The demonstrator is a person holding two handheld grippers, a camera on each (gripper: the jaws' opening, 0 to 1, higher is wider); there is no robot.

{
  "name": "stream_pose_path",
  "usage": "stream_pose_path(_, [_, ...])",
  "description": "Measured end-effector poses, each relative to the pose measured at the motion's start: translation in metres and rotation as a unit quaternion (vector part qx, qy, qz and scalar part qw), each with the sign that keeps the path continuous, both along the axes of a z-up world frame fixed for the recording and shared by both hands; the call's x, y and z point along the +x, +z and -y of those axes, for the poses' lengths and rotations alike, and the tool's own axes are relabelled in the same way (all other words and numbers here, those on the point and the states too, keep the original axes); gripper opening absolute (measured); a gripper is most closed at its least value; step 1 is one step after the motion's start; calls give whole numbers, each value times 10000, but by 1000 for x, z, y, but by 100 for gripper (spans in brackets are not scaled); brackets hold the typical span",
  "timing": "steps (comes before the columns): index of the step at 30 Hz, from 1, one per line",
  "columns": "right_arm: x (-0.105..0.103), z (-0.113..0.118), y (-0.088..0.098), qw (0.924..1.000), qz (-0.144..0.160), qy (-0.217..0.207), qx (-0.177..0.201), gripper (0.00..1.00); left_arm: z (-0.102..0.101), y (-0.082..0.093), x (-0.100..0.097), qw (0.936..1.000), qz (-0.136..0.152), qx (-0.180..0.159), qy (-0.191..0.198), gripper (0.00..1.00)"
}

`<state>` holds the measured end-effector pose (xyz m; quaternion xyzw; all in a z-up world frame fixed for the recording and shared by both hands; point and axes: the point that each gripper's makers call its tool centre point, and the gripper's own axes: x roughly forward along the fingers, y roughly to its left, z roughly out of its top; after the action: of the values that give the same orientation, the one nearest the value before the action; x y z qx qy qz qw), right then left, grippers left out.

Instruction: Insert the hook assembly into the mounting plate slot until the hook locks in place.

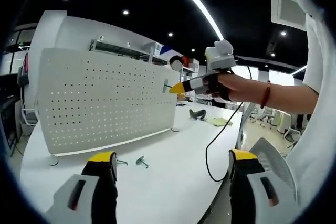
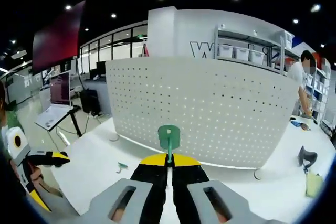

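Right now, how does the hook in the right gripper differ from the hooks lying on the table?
The held hook is raised in front of the pegboard, pinched by the shut right gripper; the two loose hooks lie flat on the table, untouched. The held hook shows its flat green plate upright; the loose ones lie tipped over. All look like the same greenish hook type.
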<state>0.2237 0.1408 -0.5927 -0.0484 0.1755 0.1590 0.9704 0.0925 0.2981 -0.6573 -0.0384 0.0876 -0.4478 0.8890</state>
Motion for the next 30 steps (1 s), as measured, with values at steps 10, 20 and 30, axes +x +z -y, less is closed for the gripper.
stream_pose_path(10, [20, 9, 9, 9992, -58, -336, 204, 0, 4, -7, -2, 9999, -99, -9, -115, 91])
stream_pose_path(20, [42, 17, 19, 9974, -137, -604, 358, 0, 10, -7, -2, 9998, -103, -36, -180, 91])
stream_pose_path(30, [63, 28, 35, 9964, -54, -722, 431, 0, 7, -5, 2, 9998, -118, -72, -150, 91])
